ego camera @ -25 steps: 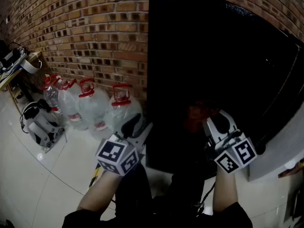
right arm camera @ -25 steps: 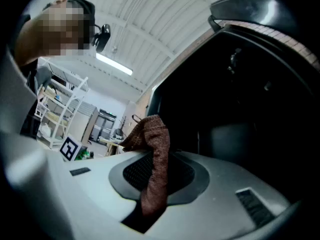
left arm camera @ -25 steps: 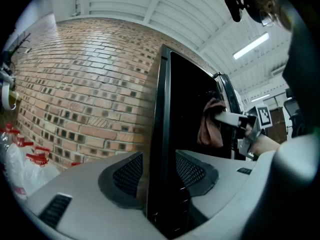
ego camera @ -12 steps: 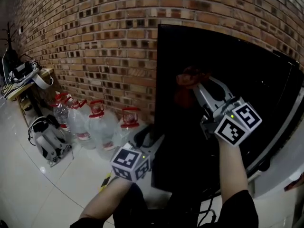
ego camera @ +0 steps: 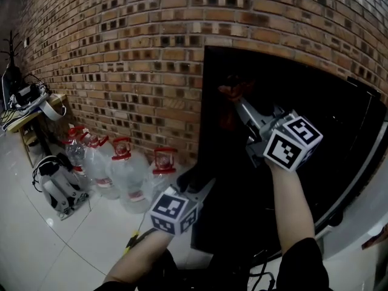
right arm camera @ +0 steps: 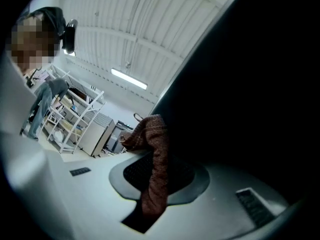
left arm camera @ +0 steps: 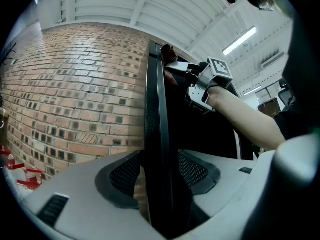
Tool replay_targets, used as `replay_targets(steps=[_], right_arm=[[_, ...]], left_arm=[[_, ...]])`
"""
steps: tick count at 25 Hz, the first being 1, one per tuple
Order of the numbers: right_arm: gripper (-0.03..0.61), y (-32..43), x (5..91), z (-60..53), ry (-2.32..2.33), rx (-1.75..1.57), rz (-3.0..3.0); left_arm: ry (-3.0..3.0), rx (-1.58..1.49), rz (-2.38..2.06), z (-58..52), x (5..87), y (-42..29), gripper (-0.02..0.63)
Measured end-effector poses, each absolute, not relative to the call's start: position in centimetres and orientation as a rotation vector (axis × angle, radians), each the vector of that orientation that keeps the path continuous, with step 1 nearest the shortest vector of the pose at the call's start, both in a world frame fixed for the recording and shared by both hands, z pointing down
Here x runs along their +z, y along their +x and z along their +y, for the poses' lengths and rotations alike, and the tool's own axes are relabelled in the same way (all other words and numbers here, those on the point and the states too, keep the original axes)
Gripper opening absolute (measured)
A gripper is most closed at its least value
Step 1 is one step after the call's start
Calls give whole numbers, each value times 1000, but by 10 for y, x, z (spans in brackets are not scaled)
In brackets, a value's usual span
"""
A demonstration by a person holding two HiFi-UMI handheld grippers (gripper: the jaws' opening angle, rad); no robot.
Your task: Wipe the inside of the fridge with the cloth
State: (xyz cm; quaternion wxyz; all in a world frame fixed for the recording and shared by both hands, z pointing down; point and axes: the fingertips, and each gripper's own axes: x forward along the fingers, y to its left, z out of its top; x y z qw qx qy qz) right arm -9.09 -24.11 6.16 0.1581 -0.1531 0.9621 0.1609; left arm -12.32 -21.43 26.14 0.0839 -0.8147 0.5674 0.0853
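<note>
Brick wall (ego camera: 121, 59) filled the background, with big water bottles (ego camera: 124, 174) standing in a row on the pale floor (ego camera: 60, 241) at its foot. To their right stood the tall black fridge (ego camera: 303, 162), its front dark and glossy. The left gripper (ego camera: 197, 184) was held low at the fridge's left side, pointing slightly upward, with the upright door edge (left arm camera: 157, 134) standing between its jaws. Those jaws had just been opening. The mesh pads (left arm camera: 125, 171) sat close on either side of the edge without visibly clamping it. The right gripper (ego camera: 240, 102) was held much higher, against the upper part of the black front, reaching up and away from the person. Its jaws were closed on the cloth (right arm camera: 156, 174), a reddish-brown rag pinched between the pads. The cloth's long axis ran along the jaws, from deep in the gap out past the tips. Its free end was bunched into a loose knot beyond the fingertips and pointed toward the top of the fridge. In the head view that bunched end lay against the dark front, near its upper left corner, well above the left gripper.
</note>
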Motion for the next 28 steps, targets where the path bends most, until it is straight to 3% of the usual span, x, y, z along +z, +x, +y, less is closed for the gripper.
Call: replay_targets(steps=[28], right_arm=[[72,-104,63,-411,-753,545,2683]], left_arm=[[-2447,322,1726,-219,259,-130,196]])
